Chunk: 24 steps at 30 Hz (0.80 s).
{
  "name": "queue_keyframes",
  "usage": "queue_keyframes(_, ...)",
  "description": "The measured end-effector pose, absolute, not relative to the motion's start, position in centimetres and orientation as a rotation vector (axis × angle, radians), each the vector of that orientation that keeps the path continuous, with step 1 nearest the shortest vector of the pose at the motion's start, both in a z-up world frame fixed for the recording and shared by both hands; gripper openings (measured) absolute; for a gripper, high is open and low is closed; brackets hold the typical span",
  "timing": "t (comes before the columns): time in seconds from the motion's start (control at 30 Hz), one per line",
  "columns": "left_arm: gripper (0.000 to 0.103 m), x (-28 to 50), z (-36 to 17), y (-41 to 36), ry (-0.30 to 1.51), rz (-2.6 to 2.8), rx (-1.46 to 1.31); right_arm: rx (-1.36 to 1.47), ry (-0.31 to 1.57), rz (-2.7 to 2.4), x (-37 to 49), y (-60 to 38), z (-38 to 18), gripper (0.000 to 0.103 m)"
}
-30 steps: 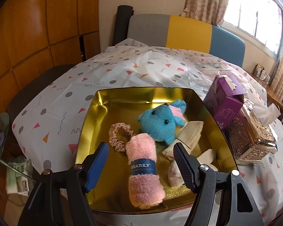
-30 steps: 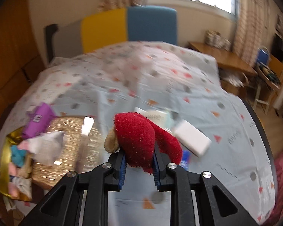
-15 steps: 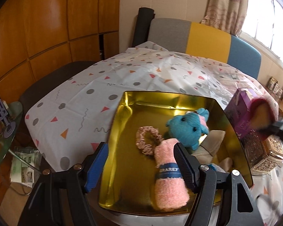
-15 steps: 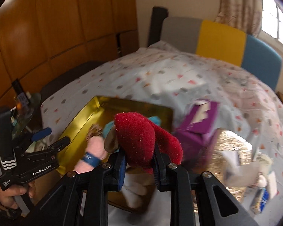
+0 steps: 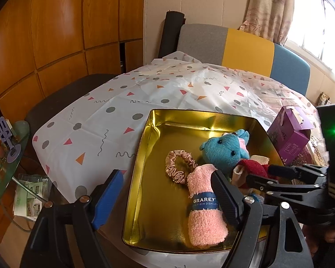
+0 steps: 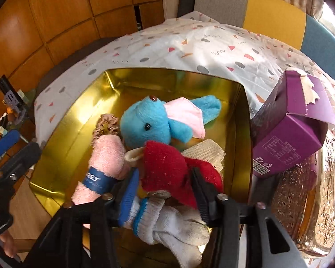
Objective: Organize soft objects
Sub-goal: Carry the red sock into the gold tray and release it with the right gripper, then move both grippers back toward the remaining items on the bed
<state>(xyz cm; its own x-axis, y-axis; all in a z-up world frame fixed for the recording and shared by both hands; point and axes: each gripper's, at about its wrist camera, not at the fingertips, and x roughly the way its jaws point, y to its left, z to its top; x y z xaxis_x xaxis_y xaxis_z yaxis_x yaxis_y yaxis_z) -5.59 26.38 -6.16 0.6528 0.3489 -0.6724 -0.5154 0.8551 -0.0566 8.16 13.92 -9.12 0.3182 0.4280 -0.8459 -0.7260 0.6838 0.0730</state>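
A gold tin tray [image 5: 158, 138] [image 6: 78, 111] holds a blue plush toy [image 5: 223, 151] [image 6: 149, 122], a rolled pink cloth [image 5: 203, 205] [image 6: 105, 163], a pink scrunchie [image 5: 178, 167] [image 6: 105, 125], a beige cloth [image 6: 207, 154] and a white sock [image 6: 172, 221]. My right gripper [image 6: 165, 185] [image 5: 252, 176] is inside the tray with its jaws spread around a red plush toy [image 6: 167, 167] [image 5: 252, 167] that rests on the pile. My left gripper [image 5: 167, 192] is open and empty over the tray's near left rim.
A purple carton [image 6: 290, 129] [image 5: 290, 136] and an ornate gold tissue box [image 6: 308, 201] stand right of the tray. The patterned tablecloth [image 5: 122, 116] covers the table. A sofa [image 5: 245, 49] is behind; a glass side table [image 5: 4, 156] is left.
My right gripper swung left from the table to the tray, lowered the red plush onto the pile and opened its jaws. The left gripper drifted left and stayed open.
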Motion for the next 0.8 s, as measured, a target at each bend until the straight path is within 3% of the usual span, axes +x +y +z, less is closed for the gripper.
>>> queue_keyframes(0.8, 0.081, -4.6, -5.1, 21.9, 0.697, 0.397, -0.145, -0.193, 0.727, 0.631, 6.8, 4.8, -2.0, 0.056)
